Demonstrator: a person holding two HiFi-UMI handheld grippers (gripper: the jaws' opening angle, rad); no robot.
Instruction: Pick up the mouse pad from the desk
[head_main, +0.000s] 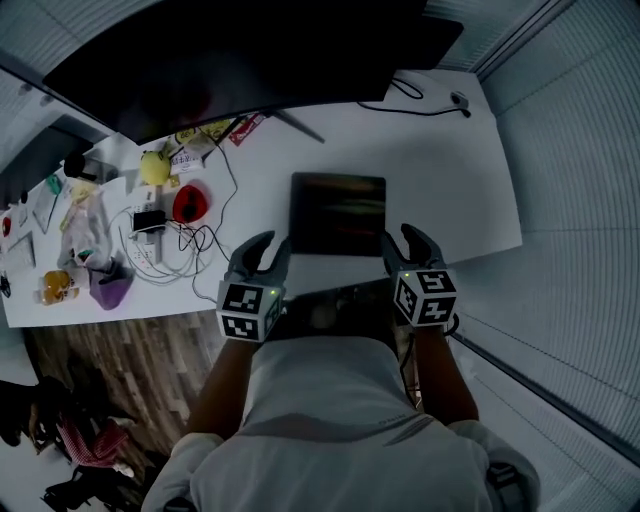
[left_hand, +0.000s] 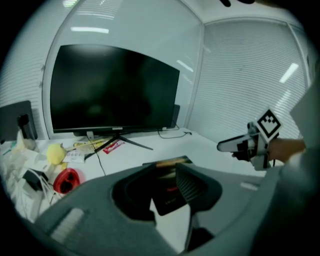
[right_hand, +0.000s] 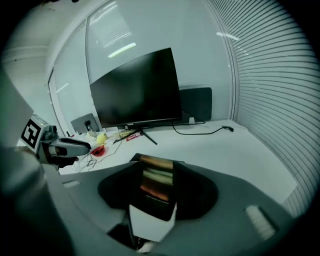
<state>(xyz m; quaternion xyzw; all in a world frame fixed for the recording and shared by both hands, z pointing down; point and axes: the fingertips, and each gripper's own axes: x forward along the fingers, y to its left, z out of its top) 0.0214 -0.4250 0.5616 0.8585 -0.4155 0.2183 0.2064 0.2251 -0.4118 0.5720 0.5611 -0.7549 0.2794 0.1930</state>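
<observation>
A white bench (head_main: 450, 160) stands in a dim corner, a big dark monitor (left_hand: 110, 90) at its back. Closed blinds (right_hand: 280, 80) cover the right-hand wall; wood-patterned floor (head_main: 130, 370) shows below the bench's near edge.

In the head view the mouse pad's (head_main: 337, 212) near corners sit behind the left gripper (head_main: 277, 242) and right gripper (head_main: 396, 234) — contact cannot be told. The monitor (head_main: 250, 60) is cut off at the top edge. The clutter (head_main: 90, 250) at far left is too small and dim to name.
</observation>
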